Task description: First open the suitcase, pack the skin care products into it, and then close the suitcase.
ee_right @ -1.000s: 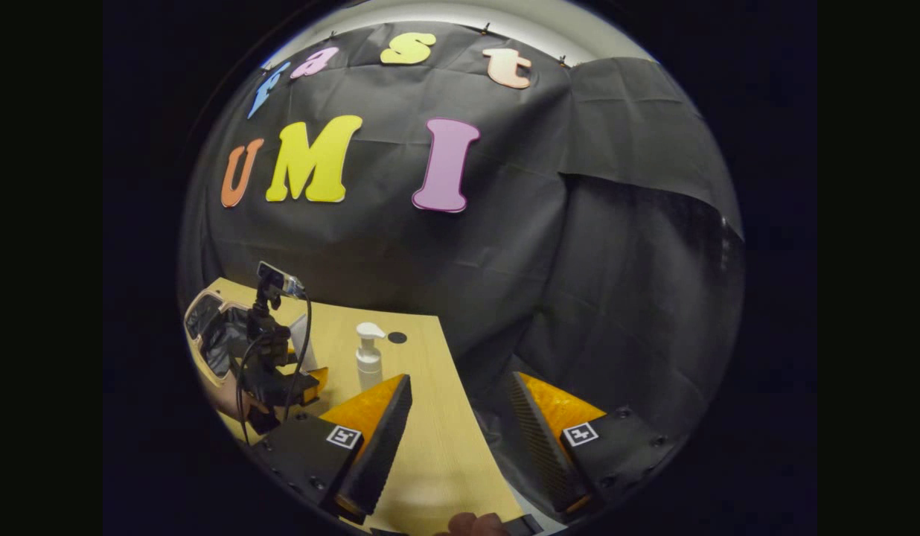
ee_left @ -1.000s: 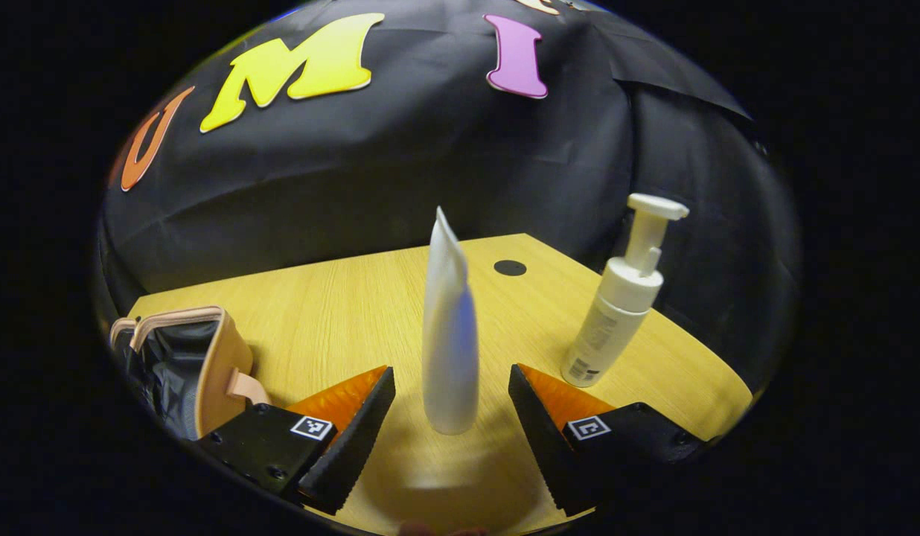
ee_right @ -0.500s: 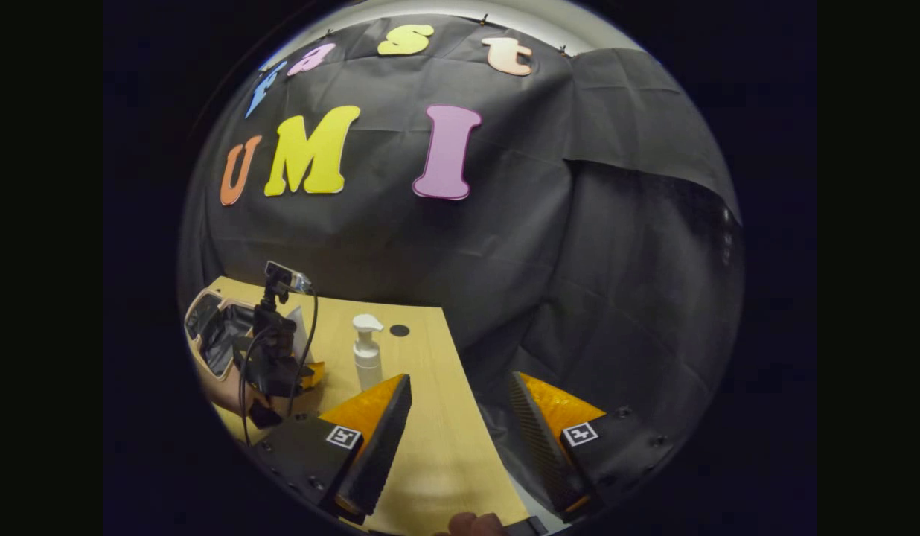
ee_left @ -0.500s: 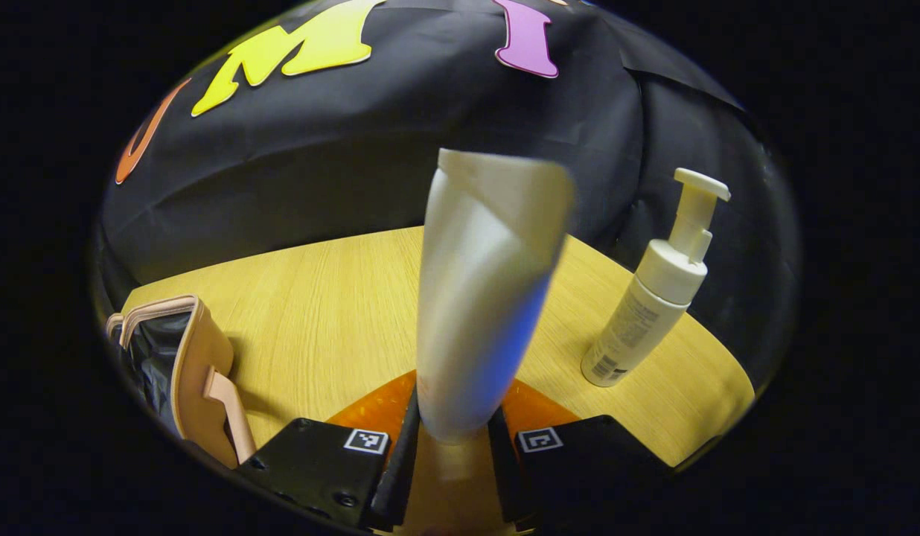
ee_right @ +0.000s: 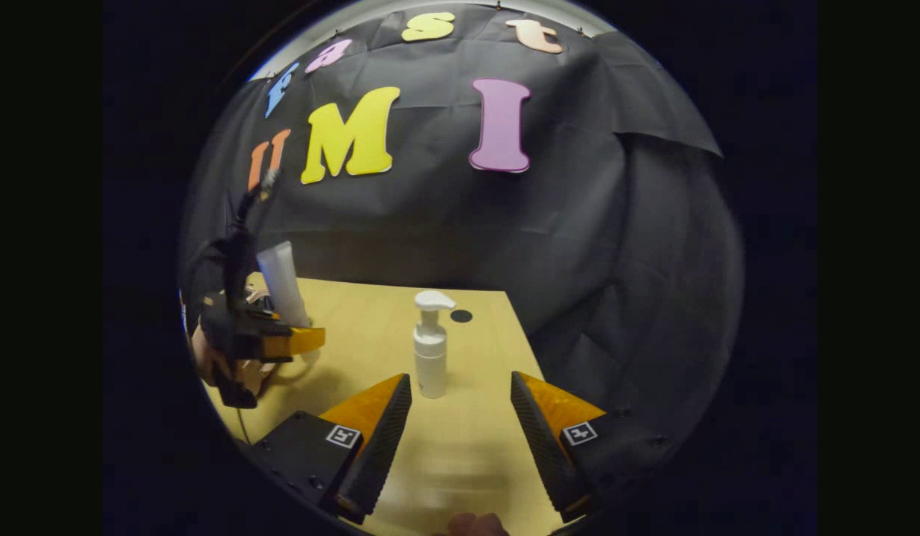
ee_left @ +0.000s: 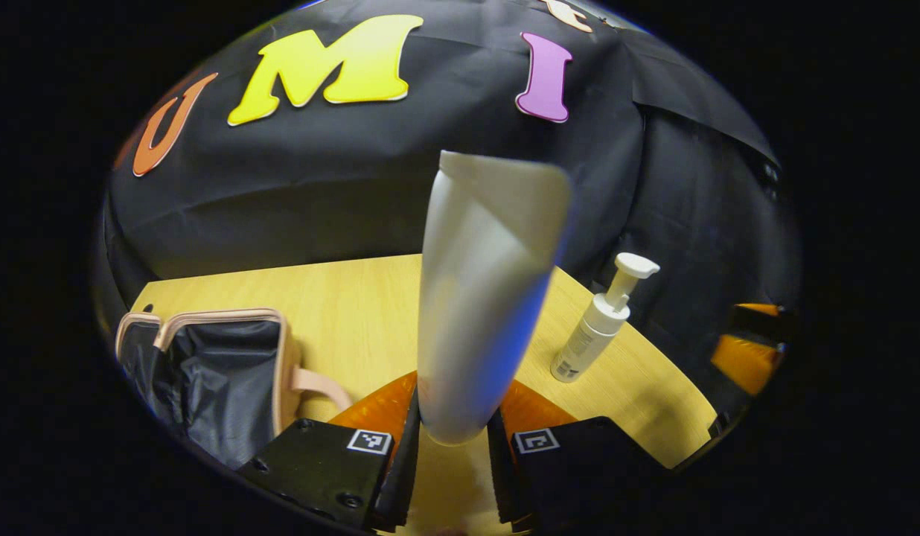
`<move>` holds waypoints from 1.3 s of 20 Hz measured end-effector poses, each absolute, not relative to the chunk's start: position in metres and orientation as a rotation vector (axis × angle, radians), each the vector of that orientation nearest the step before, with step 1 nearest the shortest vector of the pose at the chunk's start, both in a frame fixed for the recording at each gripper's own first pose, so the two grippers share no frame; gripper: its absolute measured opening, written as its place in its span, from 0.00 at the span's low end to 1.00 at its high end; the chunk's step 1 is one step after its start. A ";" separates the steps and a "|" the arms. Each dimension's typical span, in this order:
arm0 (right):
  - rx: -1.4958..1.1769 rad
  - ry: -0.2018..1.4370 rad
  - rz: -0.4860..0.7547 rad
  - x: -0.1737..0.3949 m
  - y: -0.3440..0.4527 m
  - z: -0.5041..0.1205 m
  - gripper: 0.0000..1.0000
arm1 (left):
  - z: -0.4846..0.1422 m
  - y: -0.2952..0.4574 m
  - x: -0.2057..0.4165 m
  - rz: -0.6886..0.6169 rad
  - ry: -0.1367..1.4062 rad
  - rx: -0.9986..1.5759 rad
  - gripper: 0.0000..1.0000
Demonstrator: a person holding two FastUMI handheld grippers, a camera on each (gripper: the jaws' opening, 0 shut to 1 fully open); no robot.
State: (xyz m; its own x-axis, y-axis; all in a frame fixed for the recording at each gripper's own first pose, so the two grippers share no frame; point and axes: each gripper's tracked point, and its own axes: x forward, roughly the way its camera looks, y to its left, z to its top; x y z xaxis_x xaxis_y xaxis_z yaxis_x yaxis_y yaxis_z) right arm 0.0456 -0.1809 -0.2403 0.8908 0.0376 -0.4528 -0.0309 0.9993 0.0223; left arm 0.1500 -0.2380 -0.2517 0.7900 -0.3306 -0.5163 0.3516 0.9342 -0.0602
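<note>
White tube [ee_left: 482, 298] upright, pinched at its base by the left gripper [ee_left: 451, 454] above the wooden table [ee_left: 356, 298]; open suitcase [ee_left: 214, 372] at left, pump bottle [ee_right: 430, 350] ahead of the spread right gripper [ee_right: 460, 439].

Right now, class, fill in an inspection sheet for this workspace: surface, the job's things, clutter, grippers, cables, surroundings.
Surface: light wooden table with a dark round spot near its far edge.
Job's things: suitcase lies open, dark lining showing; white tube upright, lifted off the table; pump bottle stands upright on the table.
Clutter: nothing seen.
Grippers: left gripper shut on the tube's lower end; right gripper open, holding nothing, pump bottle ahead of it.
Cables: dark cable rises from the left gripper.
Surroundings: black cloth wall behind the table.
</note>
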 end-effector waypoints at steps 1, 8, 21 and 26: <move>0.016 0.467 0.052 0.056 -0.174 -0.250 0.80 | -0.245 -0.226 0.140 -0.354 0.553 0.039 0.46; 0.038 0.497 0.054 0.144 -0.149 -0.334 0.80 | -0.206 -0.102 0.081 -0.121 0.581 -0.026 0.46; 0.003 0.538 0.025 0.168 -0.147 -0.353 0.52 | -0.213 -0.021 0.074 0.007 0.619 -0.088 0.46; -0.014 0.542 0.001 0.165 -0.149 -0.352 0.47 | -0.227 0.005 0.078 -0.017 0.653 -0.077 0.46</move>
State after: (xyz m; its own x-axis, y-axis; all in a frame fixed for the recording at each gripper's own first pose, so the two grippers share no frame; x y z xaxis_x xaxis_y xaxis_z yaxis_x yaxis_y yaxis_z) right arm 0.1650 -0.1494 -0.3517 0.8566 -0.0025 -0.5159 -0.0052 0.9999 -0.0134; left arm 0.0783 0.0047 -0.2266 0.7943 -0.0399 -0.6063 -0.0085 0.9970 -0.0767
